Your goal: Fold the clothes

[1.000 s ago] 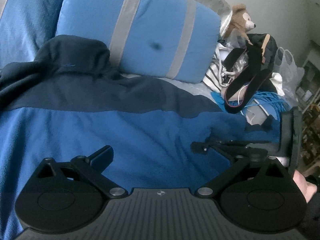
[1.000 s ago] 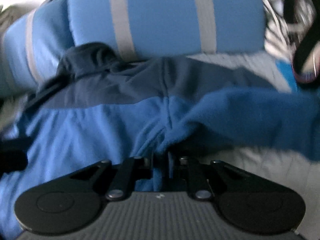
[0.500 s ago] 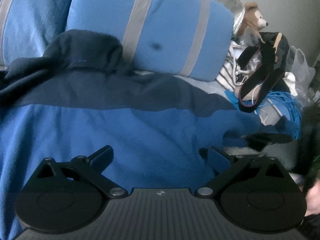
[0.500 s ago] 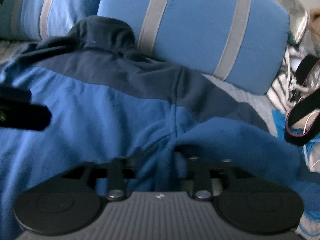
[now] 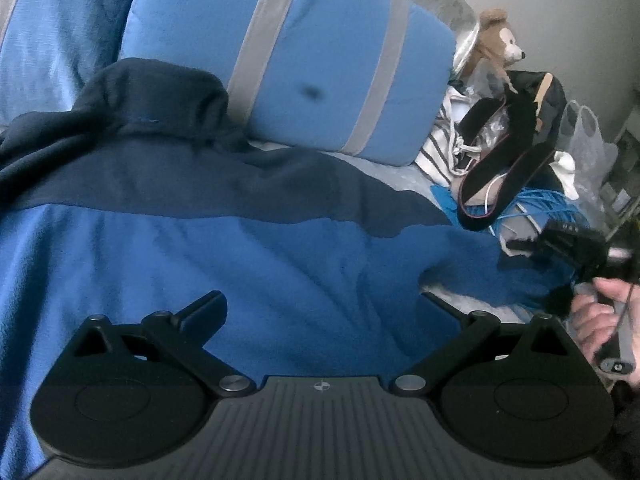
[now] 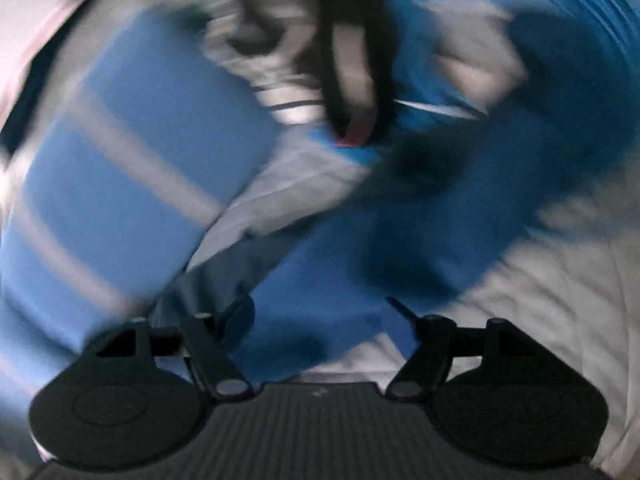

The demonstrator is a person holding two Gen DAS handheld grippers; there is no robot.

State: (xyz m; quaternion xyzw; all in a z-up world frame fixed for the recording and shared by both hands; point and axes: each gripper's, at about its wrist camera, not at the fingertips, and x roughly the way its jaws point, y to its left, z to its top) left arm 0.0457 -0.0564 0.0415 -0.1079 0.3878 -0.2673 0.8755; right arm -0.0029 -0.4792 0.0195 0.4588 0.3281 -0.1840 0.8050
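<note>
Beneath left hand-held gripper (image 5: 322,306), blue fleece (image 5: 240,264), spread

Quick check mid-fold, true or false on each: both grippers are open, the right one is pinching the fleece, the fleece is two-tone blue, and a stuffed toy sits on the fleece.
1. Both grippers are open. True: the left gripper and the right gripper both stand spread.
2. The right gripper pinches the fleece. False: nothing is clamped.
3. The fleece is two-tone blue. True.
4. The stuffed toy sits on the fleece. False: it sits beyond the striped pillow.
</note>
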